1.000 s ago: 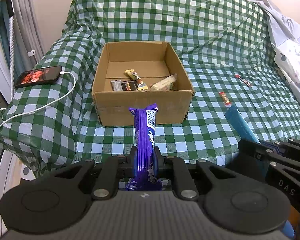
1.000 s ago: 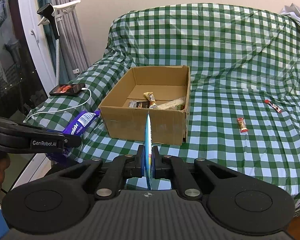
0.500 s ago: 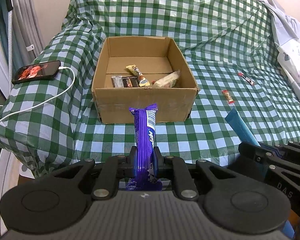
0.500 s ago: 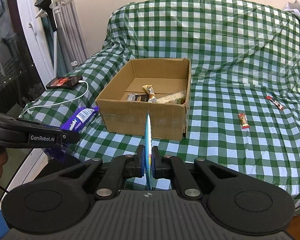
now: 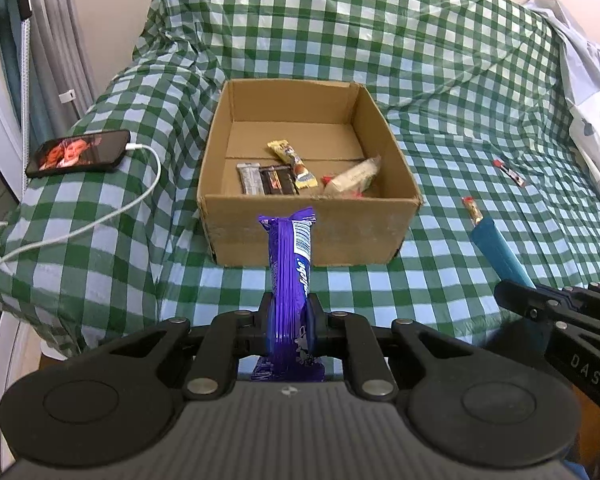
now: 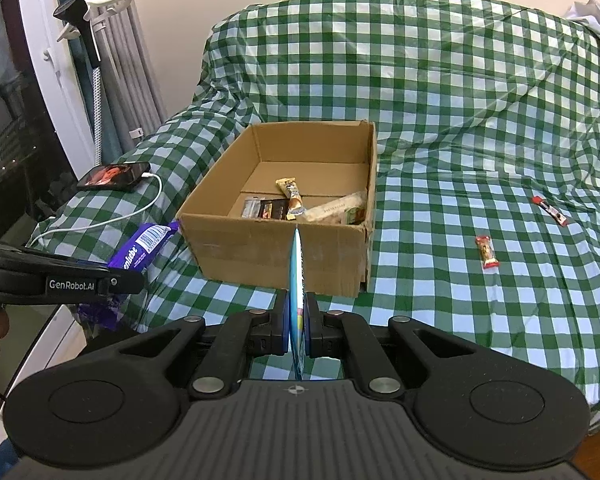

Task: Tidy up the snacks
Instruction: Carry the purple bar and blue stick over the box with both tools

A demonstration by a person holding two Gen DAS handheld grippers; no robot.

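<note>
My left gripper (image 5: 290, 312) is shut on a purple snack bar (image 5: 290, 264), which stands upright in front of the cardboard box (image 5: 308, 224). The right gripper (image 6: 298, 316) is shut on a thin blue packet (image 6: 296, 276), seen edge-on, also short of the box (image 6: 276, 256). In the left wrist view that blue packet (image 5: 500, 254) and the right gripper's side show at the right. Several wrapped snacks (image 5: 284, 172) lie in the box. Two small red-ended bars (image 6: 486, 252) (image 6: 550, 210) lie loose on the checked cover, right of the box.
The bed is covered by a green checked cloth (image 6: 440, 120). A phone (image 5: 80, 154) on a white cable (image 5: 112, 212) lies left of the box. Curtains and a white stand (image 6: 92, 40) stand at the left. A pale cloth (image 5: 588, 92) lies far right.
Both grippers have come closer to the box with their snacks still held; the box now looks larger and sits lower in both views.
</note>
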